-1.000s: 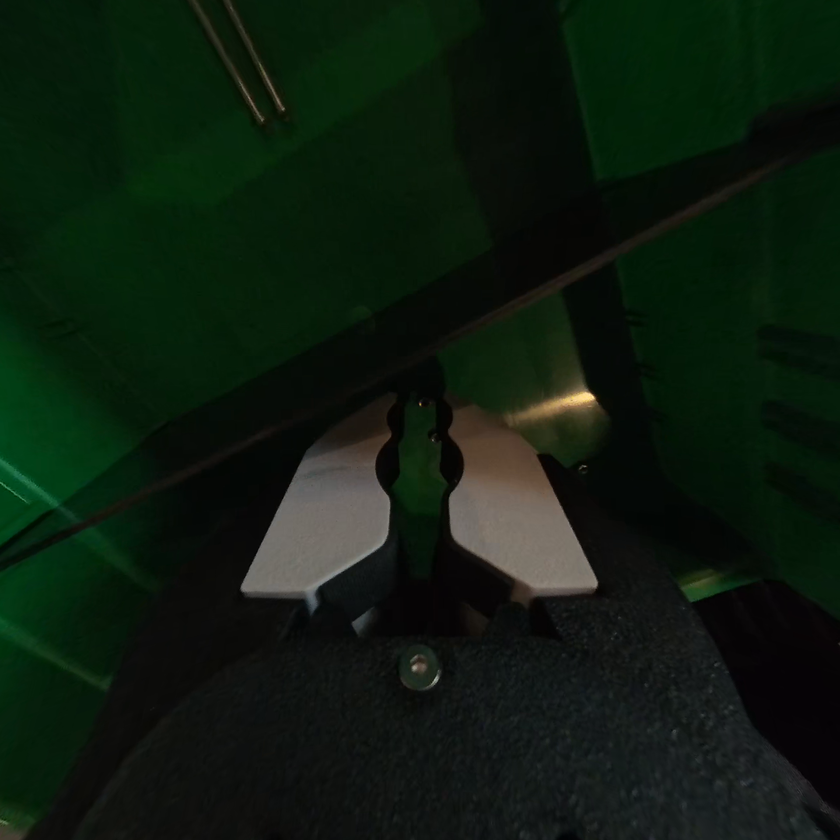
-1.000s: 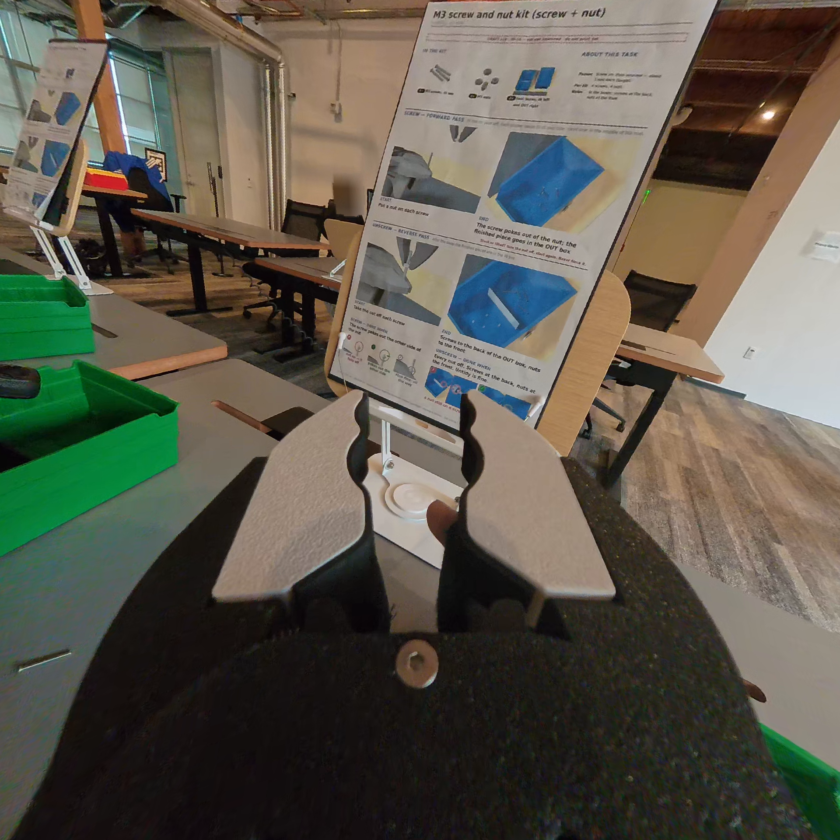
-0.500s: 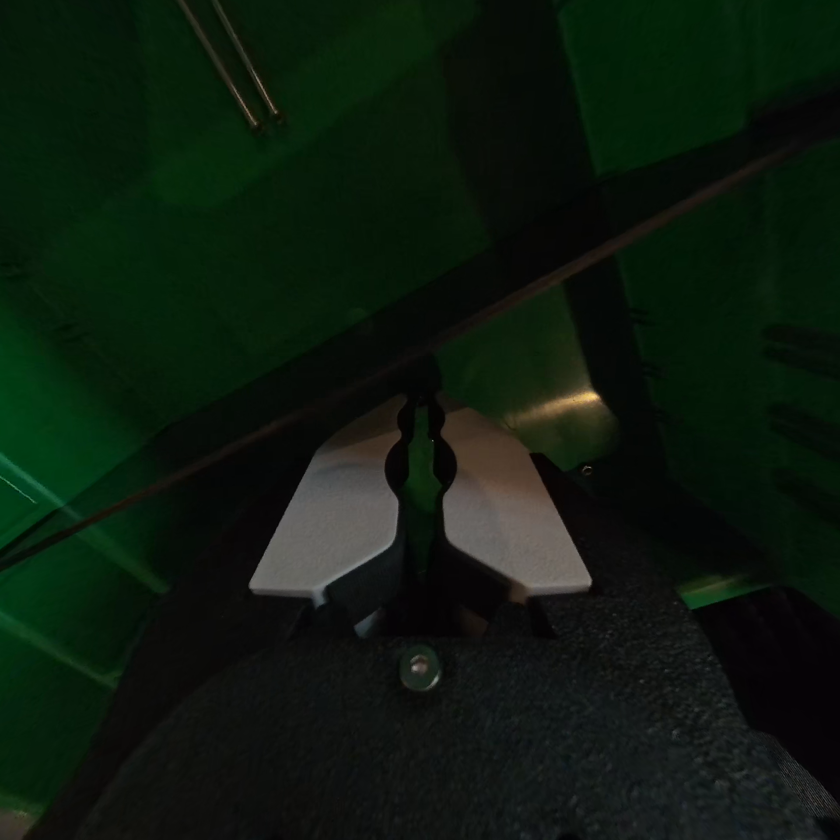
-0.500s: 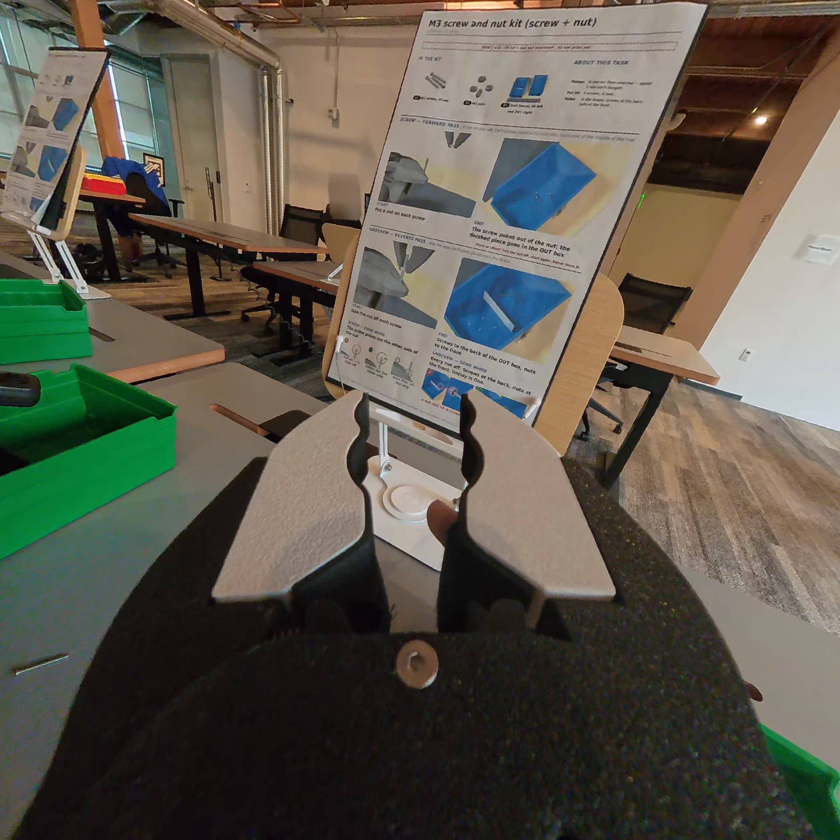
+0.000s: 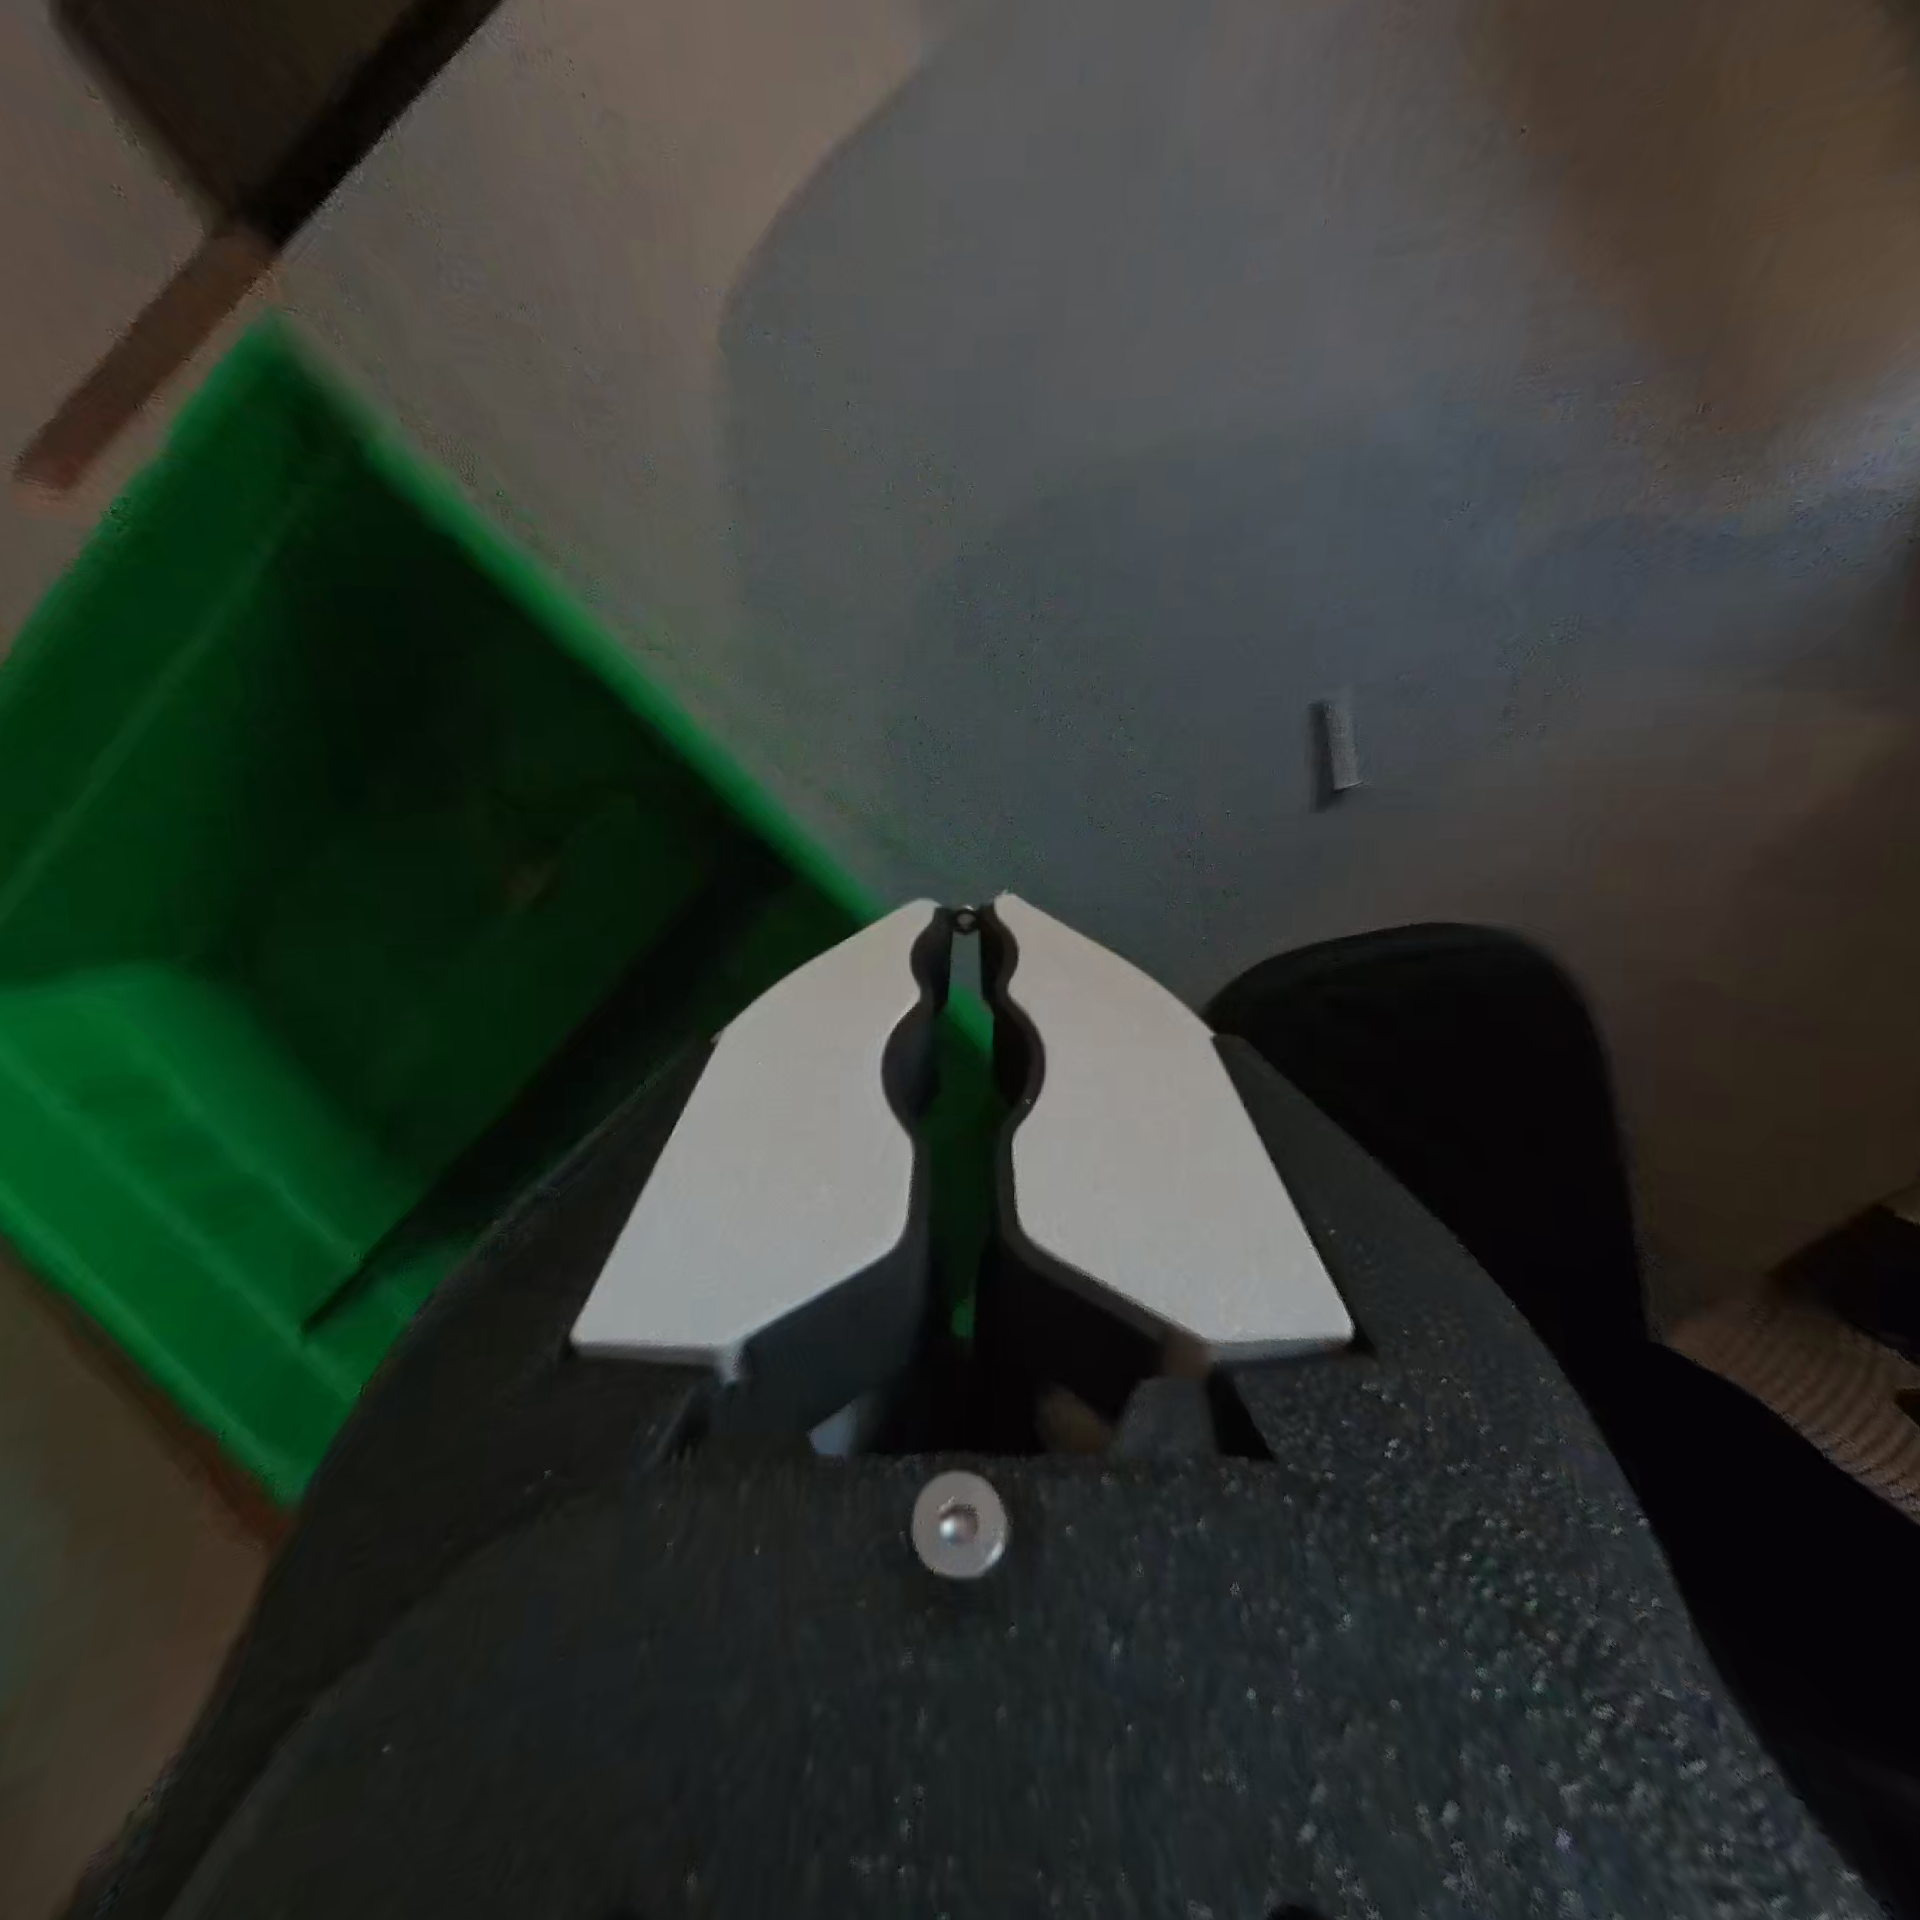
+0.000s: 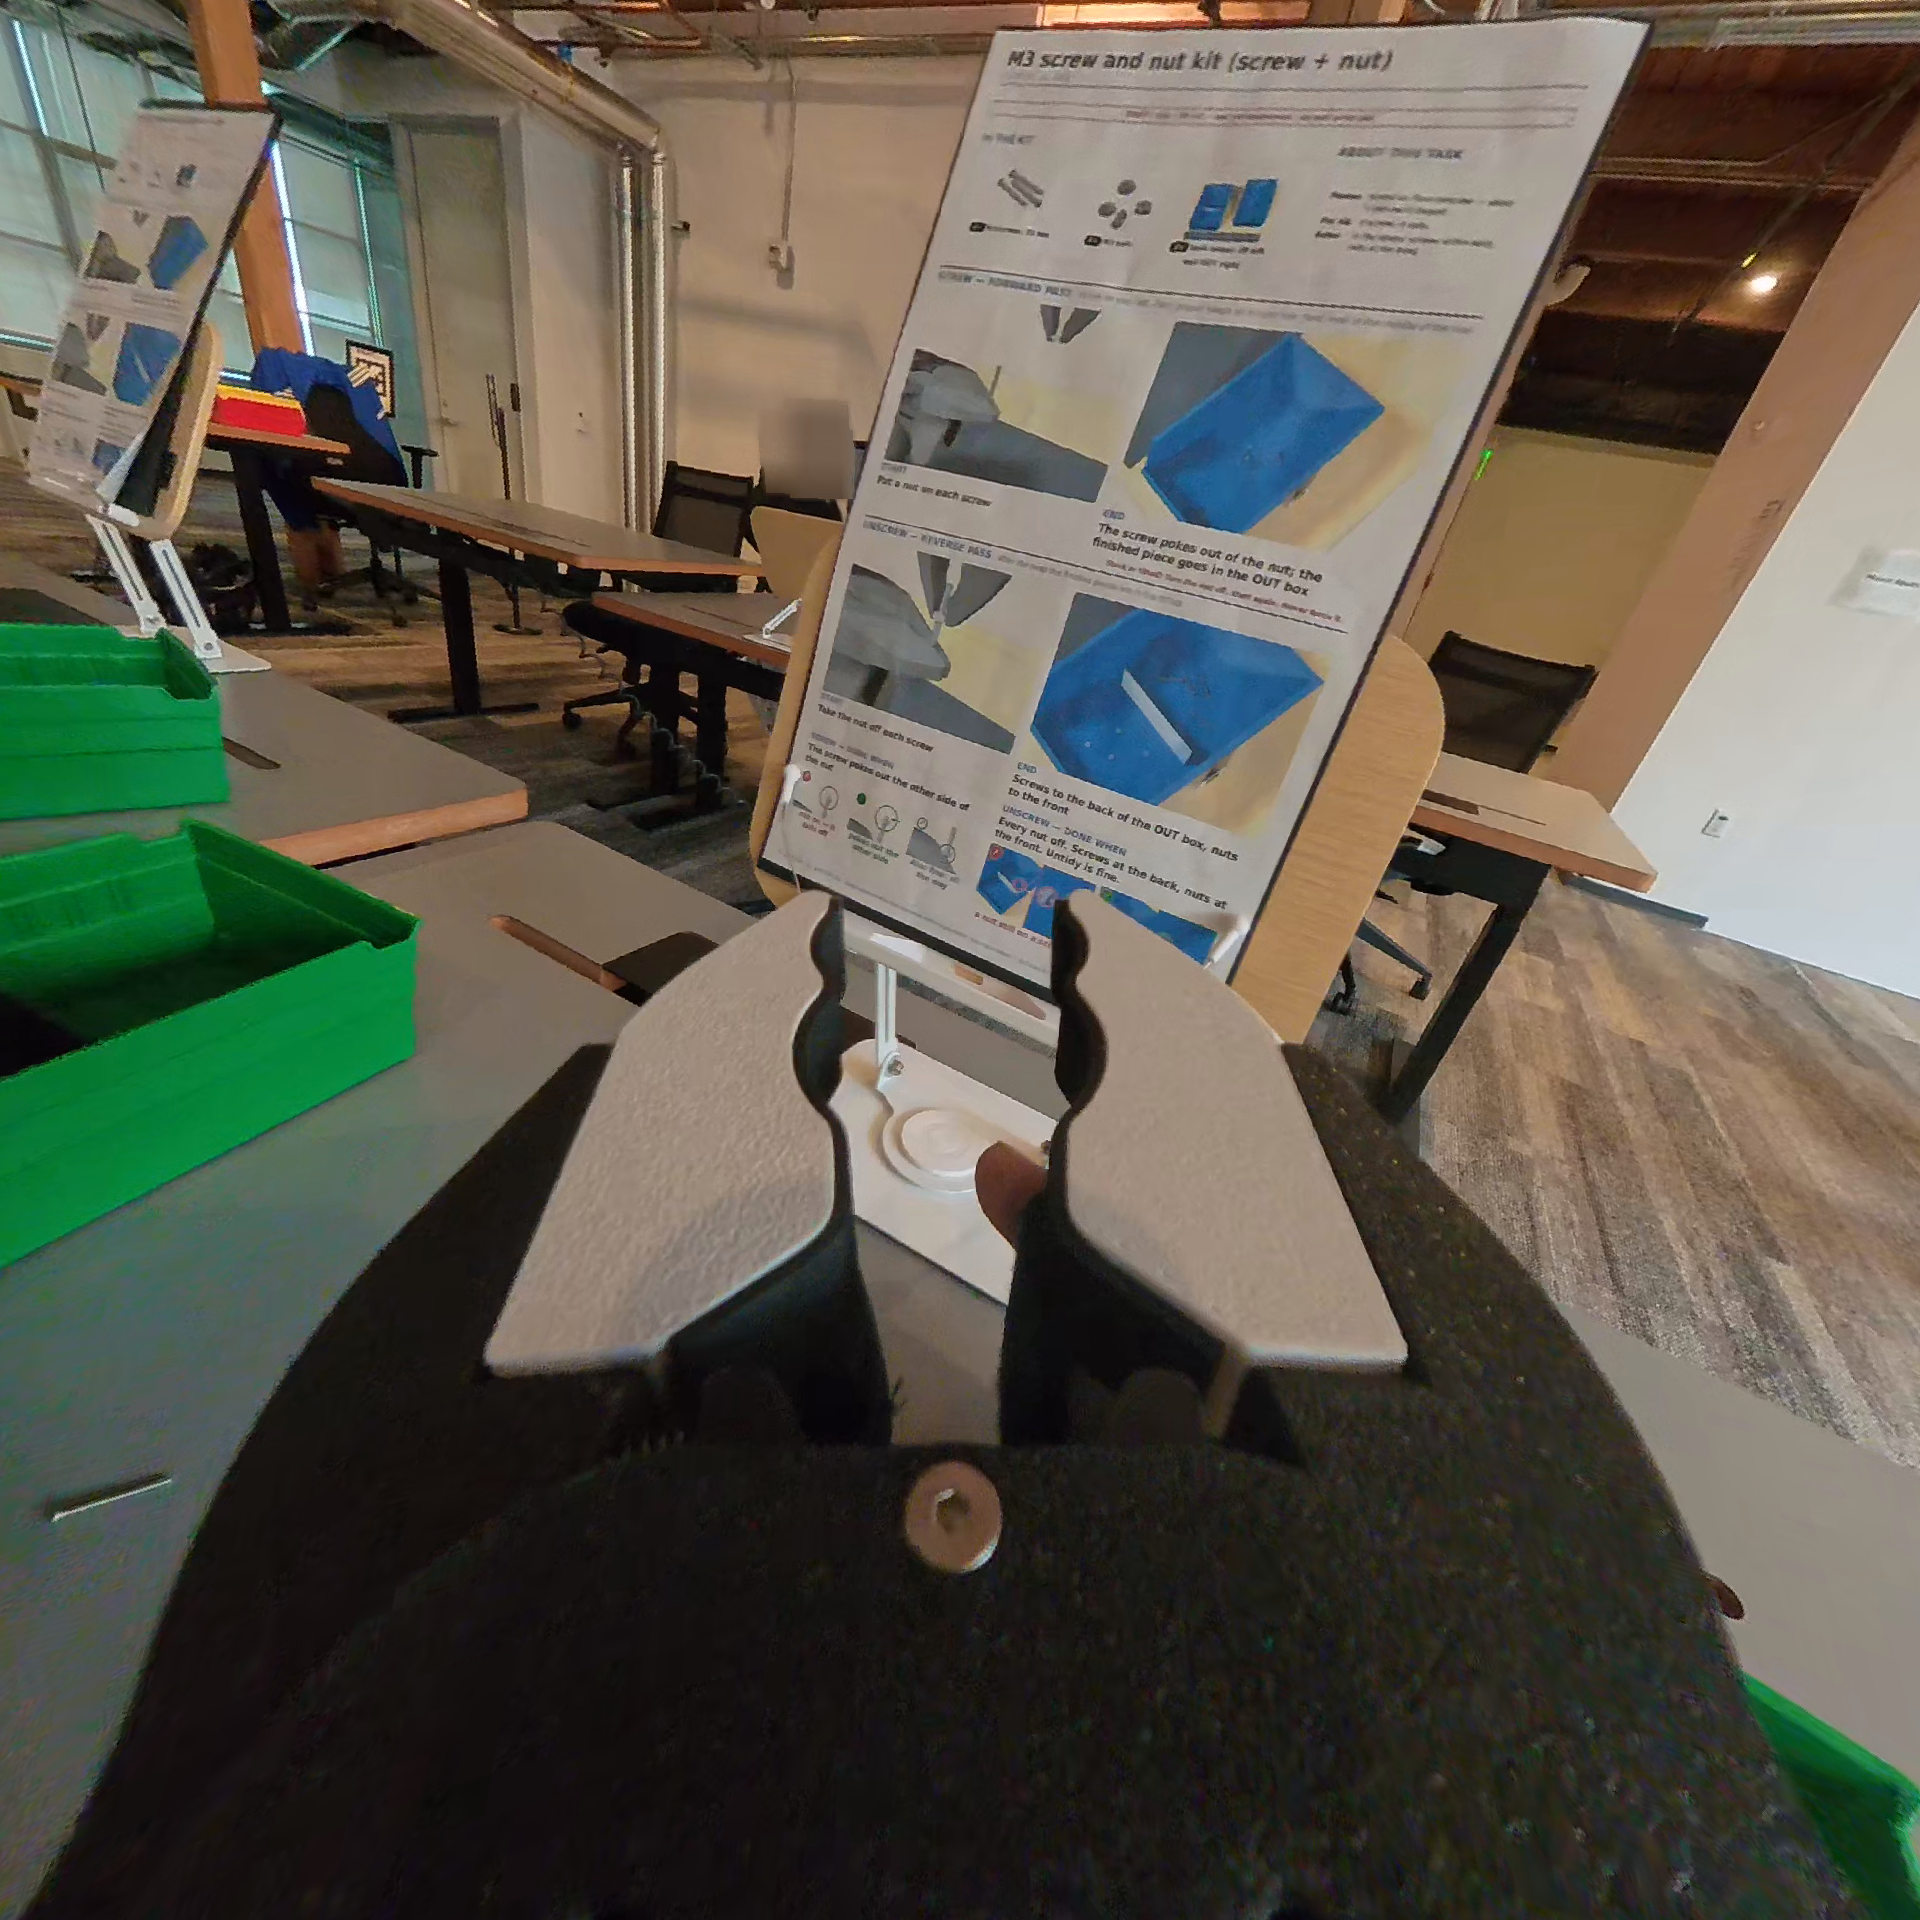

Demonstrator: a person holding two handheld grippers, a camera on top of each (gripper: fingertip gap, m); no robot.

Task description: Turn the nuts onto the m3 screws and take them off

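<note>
My left gripper (image 5: 968, 918), pinched on a small dark nut (image 5: 967, 917), hangs just past the green bin (image 5: 312, 935) rim at nine o'clock over bare grey table (image 5: 1143, 520), a screw (image 5: 1335, 740) at one o'clock, while my right gripper (image 6: 940, 920) gapes bare before the instruction board (image 6: 1195, 468).

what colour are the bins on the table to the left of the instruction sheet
Bright green bins, plain with no pattern. The right wrist view shows them best.

Counter (image 6: 312, 1299): box (image 6: 208, 997) at left, second box (image 6: 94, 717) behind it; screw (image 6: 109, 1499) in front; instruction sheet (image 6: 1195, 468) on stand (image 6: 935, 1143) at centre.
</note>
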